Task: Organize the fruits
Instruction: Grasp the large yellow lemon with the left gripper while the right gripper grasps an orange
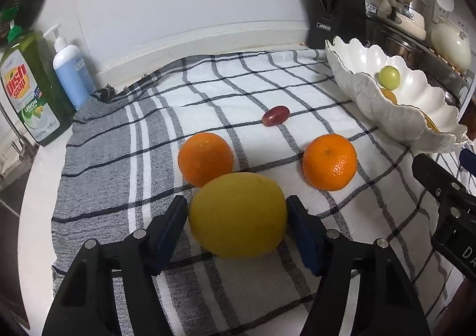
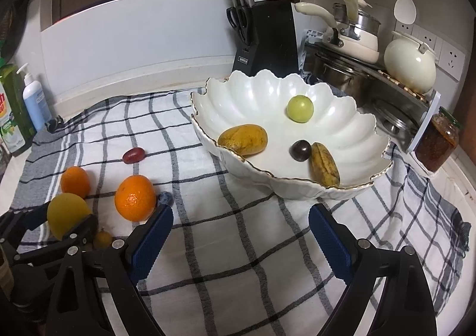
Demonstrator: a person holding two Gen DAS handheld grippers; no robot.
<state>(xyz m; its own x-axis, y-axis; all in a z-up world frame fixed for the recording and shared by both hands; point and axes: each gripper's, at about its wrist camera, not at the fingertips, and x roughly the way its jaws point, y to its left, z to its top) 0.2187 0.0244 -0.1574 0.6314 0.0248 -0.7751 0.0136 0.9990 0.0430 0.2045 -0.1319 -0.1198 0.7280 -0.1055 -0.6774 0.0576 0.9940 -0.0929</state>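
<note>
My left gripper (image 1: 237, 211) has its blue pads on both sides of a yellow lemon (image 1: 238, 215) that rests on the checked cloth; I cannot tell whether the pads touch it. The lemon also shows in the right wrist view (image 2: 67, 214). Two oranges (image 1: 205, 159) (image 1: 329, 162) and a red grape (image 1: 275, 115) lie beyond it. A white scalloped bowl (image 2: 342, 118) holds a green grape (image 2: 300, 108), a dark grape (image 2: 300, 150) and two yellow-brown fruits (image 2: 243, 139) (image 2: 324, 168). My right gripper (image 2: 241, 234) is open and empty in front of the bowl.
Green dish soap (image 1: 28, 89) and a blue pump bottle (image 1: 70, 71) stand at the left. A black knife block (image 2: 264, 35), stacked pots and a kettle (image 2: 409, 63) stand behind the bowl. A jar (image 2: 435, 142) is at the right. A small yellow fruit (image 2: 102, 239) lies near the left gripper.
</note>
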